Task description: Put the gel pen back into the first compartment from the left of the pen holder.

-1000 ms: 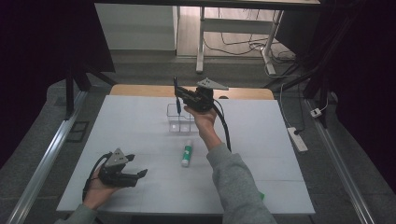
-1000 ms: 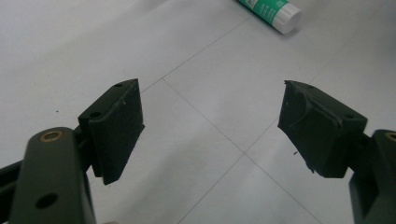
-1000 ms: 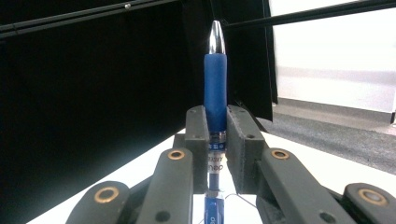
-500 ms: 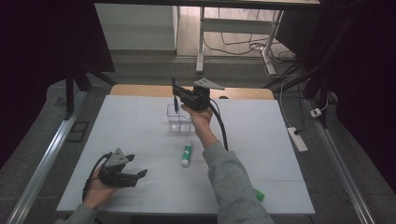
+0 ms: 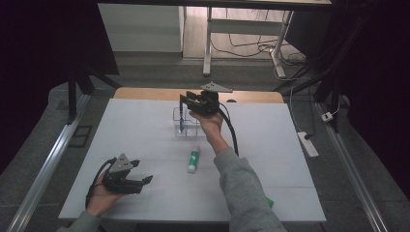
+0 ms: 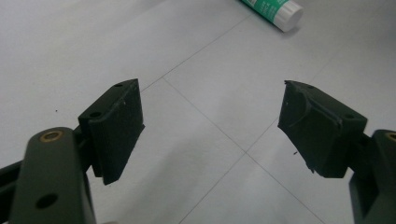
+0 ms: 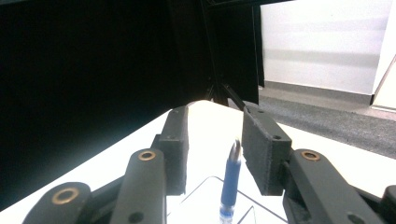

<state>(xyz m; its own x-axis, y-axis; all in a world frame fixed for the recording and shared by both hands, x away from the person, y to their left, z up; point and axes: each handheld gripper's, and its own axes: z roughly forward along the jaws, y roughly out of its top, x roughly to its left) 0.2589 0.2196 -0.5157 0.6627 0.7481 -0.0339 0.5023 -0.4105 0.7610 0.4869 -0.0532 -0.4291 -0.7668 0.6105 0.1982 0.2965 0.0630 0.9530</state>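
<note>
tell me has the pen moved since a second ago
Yes. The pen has dropped from above the clear holder down into it, the right gripper having just been opening, its pads off the pen.

The bench (image 5: 145, 145) has a smooth, matt white top scored with fine seams, and a strip of bare light wood shows along its far edge. The pen (image 7: 229, 184) looks like glossy blue plastic with a bright metal tip, and it stands in a clear, glassy plastic box (image 5: 192, 126). The right claw (image 7: 215, 144) is matt black, its pads faintly grainy, with brass-coloured rivets in its links. The left claw (image 6: 210, 126) has the same dull black finish. The tube (image 6: 273, 8) is smooth white and green plastic.
</note>
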